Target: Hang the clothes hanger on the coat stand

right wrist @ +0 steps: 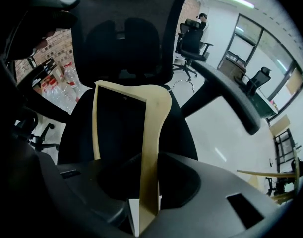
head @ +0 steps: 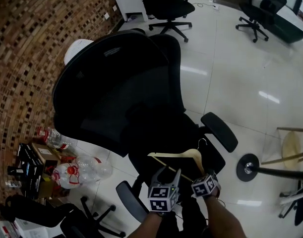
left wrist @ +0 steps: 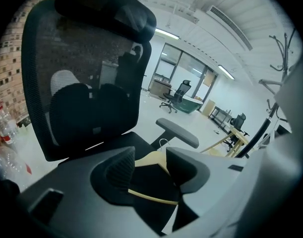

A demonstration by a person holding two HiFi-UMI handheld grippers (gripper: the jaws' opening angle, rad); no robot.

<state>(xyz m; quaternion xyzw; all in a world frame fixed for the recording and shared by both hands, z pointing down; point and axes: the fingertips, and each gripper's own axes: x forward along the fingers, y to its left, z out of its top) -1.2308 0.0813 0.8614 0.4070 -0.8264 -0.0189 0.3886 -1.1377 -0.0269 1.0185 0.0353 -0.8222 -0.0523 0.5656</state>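
Pale cream hanger (head: 177, 155), black mesh chair (head: 119, 83), speckled brown brick wall (head: 22, 43)

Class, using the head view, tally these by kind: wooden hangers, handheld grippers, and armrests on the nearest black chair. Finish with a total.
wooden hanger: 1
grippers: 2 (left gripper, right gripper)
armrests: 2 (near armrest, far armrest)
Total: 5
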